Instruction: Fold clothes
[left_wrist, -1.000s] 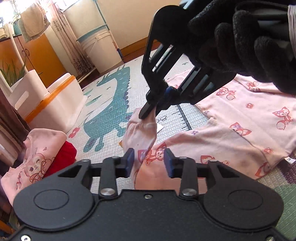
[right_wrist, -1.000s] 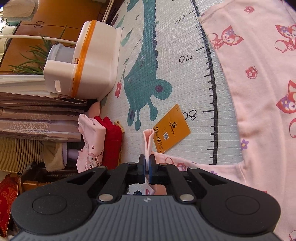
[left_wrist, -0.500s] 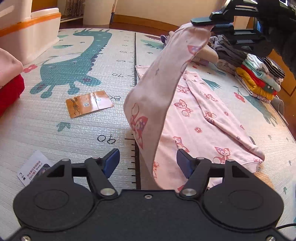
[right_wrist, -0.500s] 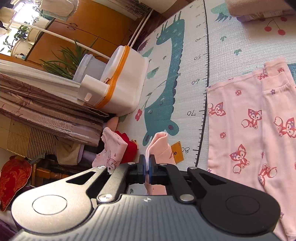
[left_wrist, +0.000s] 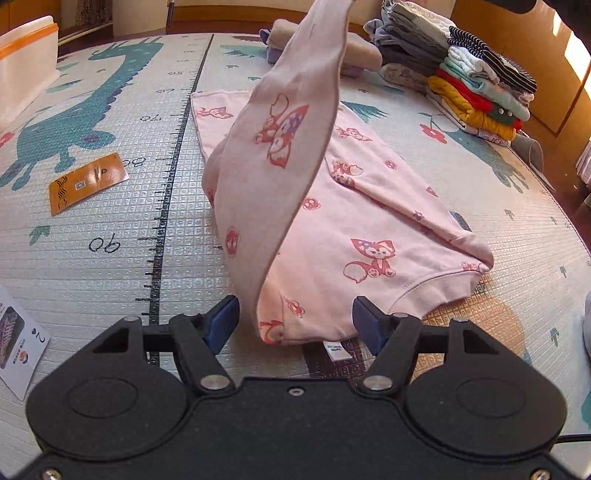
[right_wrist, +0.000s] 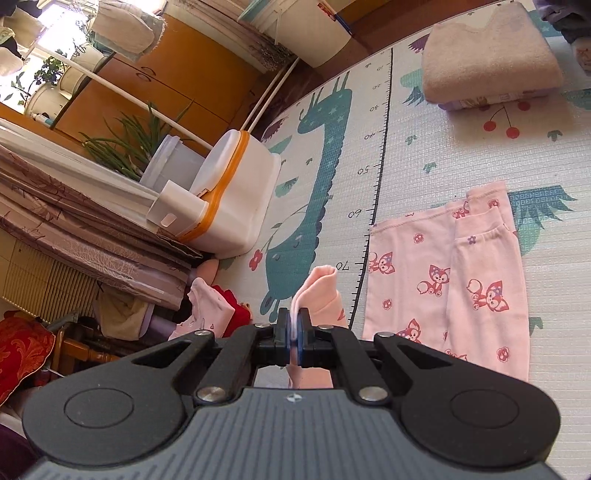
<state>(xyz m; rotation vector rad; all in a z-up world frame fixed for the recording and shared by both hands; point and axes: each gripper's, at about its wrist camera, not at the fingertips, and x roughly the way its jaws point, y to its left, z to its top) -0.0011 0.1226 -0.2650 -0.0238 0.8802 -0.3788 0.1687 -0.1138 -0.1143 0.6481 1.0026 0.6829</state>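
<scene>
1. A pink fox-print top (left_wrist: 369, 221) lies on the play mat (left_wrist: 110, 258), one sleeve (left_wrist: 288, 147) lifted high above it.
2. The right gripper (right_wrist: 294, 328) has its jaws clamped tight on that sleeve's cuff.
3. The left gripper (left_wrist: 293, 321) hovers at the top's near hem, jaws spread wide, gripping nothing.
4. An orange card (left_wrist: 86, 182) lies left; stacked folded clothes (left_wrist: 480, 85) sit beyond.

I count one pink fox-print garment (left_wrist: 332, 206) on one play mat (left_wrist: 110, 258), plus one orange card (left_wrist: 86, 182) and one white card (left_wrist: 18, 332). One stack of folded clothes (left_wrist: 476, 88), one beige folded towel (right_wrist: 487, 66) and one white bin with an orange band (right_wrist: 236, 192) complete my tally.
</scene>
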